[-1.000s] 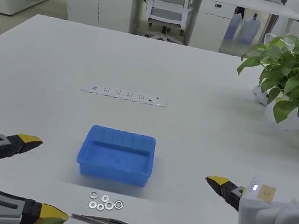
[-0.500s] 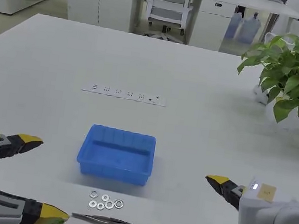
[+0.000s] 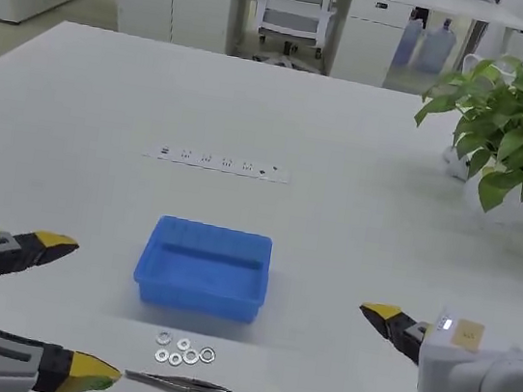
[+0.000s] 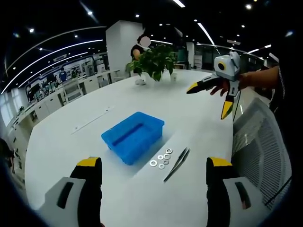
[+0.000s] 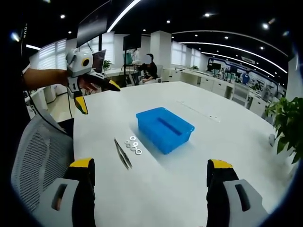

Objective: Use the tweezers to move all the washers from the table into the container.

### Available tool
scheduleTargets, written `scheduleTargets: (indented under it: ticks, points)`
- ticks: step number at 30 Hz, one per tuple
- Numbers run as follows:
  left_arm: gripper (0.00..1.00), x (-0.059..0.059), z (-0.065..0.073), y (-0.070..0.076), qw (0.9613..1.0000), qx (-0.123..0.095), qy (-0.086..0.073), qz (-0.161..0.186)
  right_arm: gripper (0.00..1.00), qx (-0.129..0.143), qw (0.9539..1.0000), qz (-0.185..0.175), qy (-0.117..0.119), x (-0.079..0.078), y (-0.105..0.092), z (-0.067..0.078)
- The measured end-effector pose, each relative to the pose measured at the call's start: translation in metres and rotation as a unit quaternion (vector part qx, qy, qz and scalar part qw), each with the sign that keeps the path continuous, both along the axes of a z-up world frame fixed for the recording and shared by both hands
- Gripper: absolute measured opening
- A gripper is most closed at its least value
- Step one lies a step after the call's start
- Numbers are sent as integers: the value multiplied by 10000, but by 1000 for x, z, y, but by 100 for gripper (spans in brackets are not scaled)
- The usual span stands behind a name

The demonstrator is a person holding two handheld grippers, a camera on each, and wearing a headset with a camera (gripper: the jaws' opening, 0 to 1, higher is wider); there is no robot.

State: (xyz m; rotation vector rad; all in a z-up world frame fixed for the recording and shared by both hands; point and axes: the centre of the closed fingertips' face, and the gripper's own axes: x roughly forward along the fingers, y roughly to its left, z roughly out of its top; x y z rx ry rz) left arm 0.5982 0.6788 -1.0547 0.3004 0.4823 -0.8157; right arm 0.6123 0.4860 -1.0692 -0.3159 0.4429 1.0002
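Observation:
A blue container (image 3: 203, 268) stands on the white table (image 3: 357, 209). Just in front of it lie several small metal washers (image 3: 183, 351), and a pair of tweezers (image 3: 178, 384) lies flat before them. My left gripper (image 3: 72, 311) hovers open to the left of the washers, and my right gripper (image 3: 320, 365) is open to their right. Neither holds anything. The left gripper view has the container (image 4: 133, 136), washers (image 4: 161, 158) and tweezers (image 4: 176, 164) ahead of the wide-apart jaws. In the right gripper view the washers (image 5: 133, 144) and tweezers (image 5: 122, 153) lie left of the container (image 5: 164, 128).
A white power strip (image 3: 217, 163) lies behind the container. A potted plant (image 3: 515, 124) stands at the table's far right. A mesh chair back (image 4: 258, 142) is close to the near edge. Desks and cabinets (image 3: 296, 16) line the room behind.

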Motion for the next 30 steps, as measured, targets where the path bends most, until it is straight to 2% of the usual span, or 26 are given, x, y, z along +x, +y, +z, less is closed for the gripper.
scheduleTargets:
  ticks: [6, 11, 13, 17, 27, 30]
  points:
    - [96, 0, -5, 1, 10000, 48, 57, -34, 98, -90, 9999, 97, -19, 2, 0, -2]
    - [91, 0, -10, 0, 9998, 104, 104, -119, 94, -188, 9994, 279, -71, 3, 3, -5]
    - [88, 0, -14, 0, 9996, 156, 148, -188, 92, -304, 9984, 420, -210, 3, 5, -6]
    - [84, 1, -23, 1, 9990, 252, 263, -270, 91, -337, 9979, 529, -183, 5, 9, -9]
    - [72, 3, -36, -1, 9975, 379, 289, -512, 81, -473, 9943, 927, -224, 6, 22, -17]
    - [68, 4, -43, -1, 9964, 472, 374, -602, 77, -498, 9930, 1047, -220, 6, 28, -19]
